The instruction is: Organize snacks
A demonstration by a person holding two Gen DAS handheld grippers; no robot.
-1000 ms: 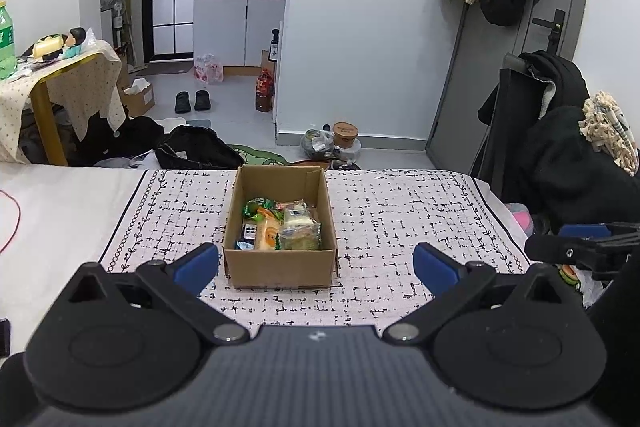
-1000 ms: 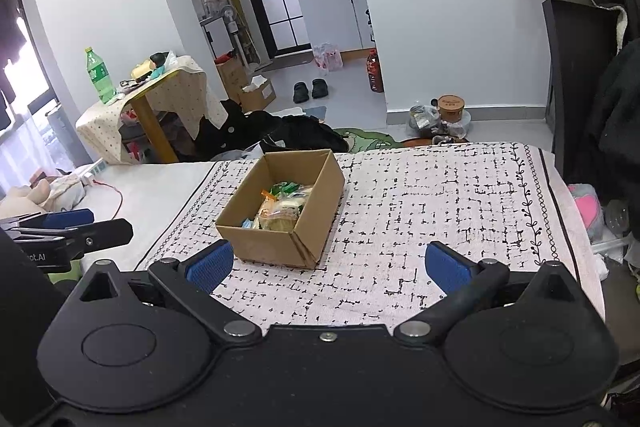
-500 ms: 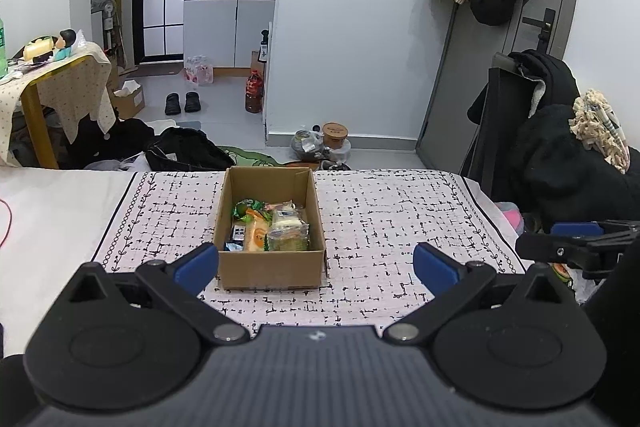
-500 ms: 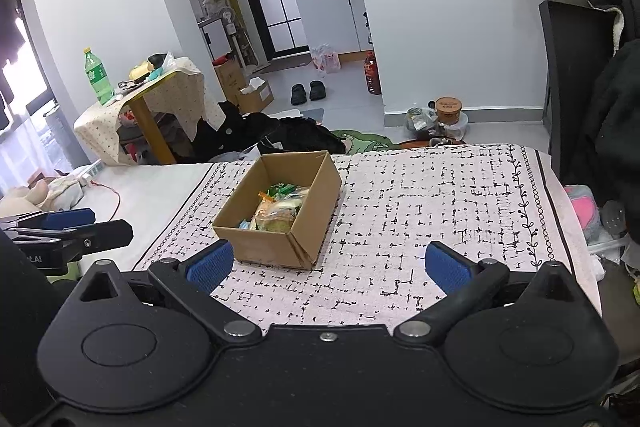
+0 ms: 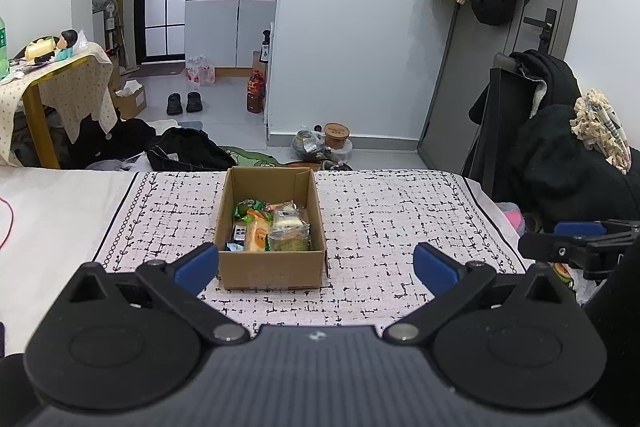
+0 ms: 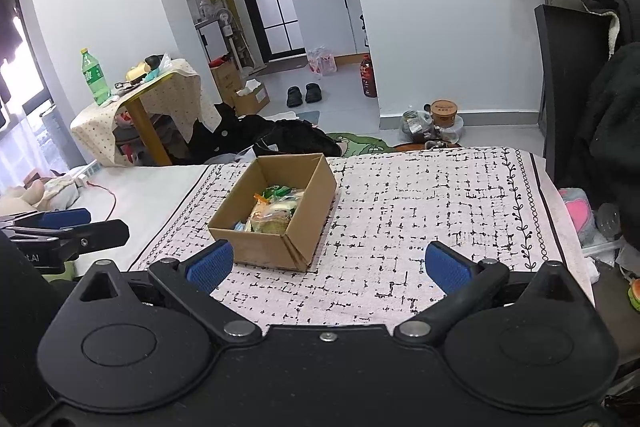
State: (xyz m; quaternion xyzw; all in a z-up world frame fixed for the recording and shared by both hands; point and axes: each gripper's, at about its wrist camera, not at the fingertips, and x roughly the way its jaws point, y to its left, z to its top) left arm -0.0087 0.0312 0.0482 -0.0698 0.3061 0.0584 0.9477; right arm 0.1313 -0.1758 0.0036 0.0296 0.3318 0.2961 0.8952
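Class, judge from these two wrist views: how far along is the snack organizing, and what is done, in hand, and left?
Done: the snack packets sit inside the cardboard box on the patterned cloth, with none loose on it. In hand: nothing; the left gripper and right gripper are both open and empty. Left: seemingly little, unless the packets need arranging.

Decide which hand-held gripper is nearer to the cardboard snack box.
Left, though only narrowly. The left hand-held gripper faces the cardboard box head-on, one blue pad beside its near corner. The right hand-held gripper sits off to the box's right, viewing it diagonally.
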